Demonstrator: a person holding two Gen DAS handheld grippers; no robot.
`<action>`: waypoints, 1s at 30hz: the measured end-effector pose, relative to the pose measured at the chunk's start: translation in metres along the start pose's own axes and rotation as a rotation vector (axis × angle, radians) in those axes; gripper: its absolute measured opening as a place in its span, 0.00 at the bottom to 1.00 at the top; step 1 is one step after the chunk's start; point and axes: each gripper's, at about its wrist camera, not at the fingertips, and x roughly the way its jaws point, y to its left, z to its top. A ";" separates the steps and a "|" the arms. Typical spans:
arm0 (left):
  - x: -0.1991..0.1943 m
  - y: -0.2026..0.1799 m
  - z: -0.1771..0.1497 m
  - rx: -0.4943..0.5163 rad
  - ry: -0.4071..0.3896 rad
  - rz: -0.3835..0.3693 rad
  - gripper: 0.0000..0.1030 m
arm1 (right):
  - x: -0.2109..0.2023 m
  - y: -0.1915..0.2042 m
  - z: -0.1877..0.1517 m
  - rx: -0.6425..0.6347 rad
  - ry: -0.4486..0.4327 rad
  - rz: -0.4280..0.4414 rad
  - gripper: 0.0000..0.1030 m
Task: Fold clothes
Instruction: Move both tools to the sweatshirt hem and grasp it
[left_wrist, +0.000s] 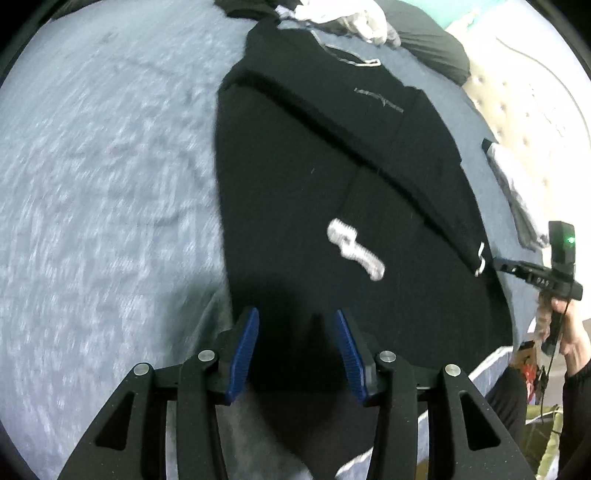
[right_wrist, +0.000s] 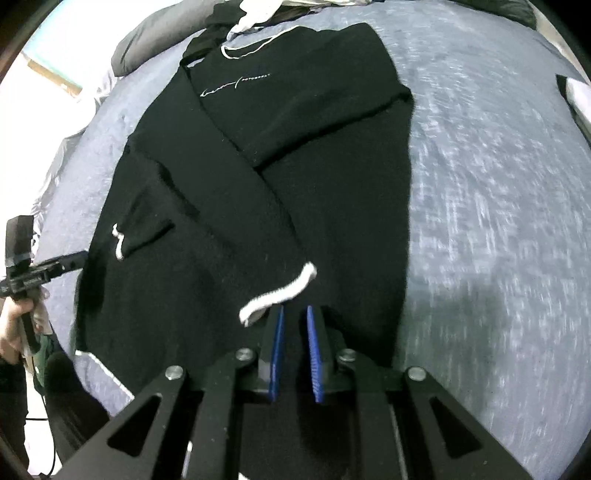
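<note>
A black sweatshirt (right_wrist: 295, 166) lay spread on the grey-blue bed cover (right_wrist: 498, 221), its sleeves folded across the body, and everything else is placed from it. On its chest ran a thin white script logo (right_wrist: 236, 86) with a vertical stroke and small capitals after it; the letters were too small and blurred to read in either view. A white drawstring (right_wrist: 243, 51) curled at the neck end, and a white cuff edge (right_wrist: 280, 291) lay on the sweatshirt's lower part, smeared by motion blur. The left tool (left_wrist: 295, 343) hung over the sweatshirt's near hem with its blue pads (left_wrist: 245, 354) standing apart and no cloth between them. The right tool (right_wrist: 295, 343) hovered over the same hem just below the cuff edge, its pads close together with a narrow gap showing; I could not tell whether any cloth was caught in it. In the left wrist view the right tool appeared at the sweatshirt's right edge, gripped by a hand (left_wrist: 569, 328), with a green light on its body and small white markings that could not be read. Beyond the neck end lay a heap of white and dark clothes (left_wrist: 351, 18), cut off by the frame. The bed cover was streaked with blur throughout.
</note>
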 end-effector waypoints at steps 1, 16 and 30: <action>-0.003 0.003 -0.006 -0.006 0.007 -0.001 0.47 | -0.003 0.000 -0.006 0.003 0.004 0.002 0.15; -0.015 0.014 -0.079 -0.058 0.119 -0.052 0.51 | -0.041 -0.028 -0.081 0.076 0.043 0.031 0.47; -0.007 0.000 -0.094 -0.074 0.142 -0.068 0.51 | -0.026 -0.025 -0.112 0.108 0.120 0.102 0.47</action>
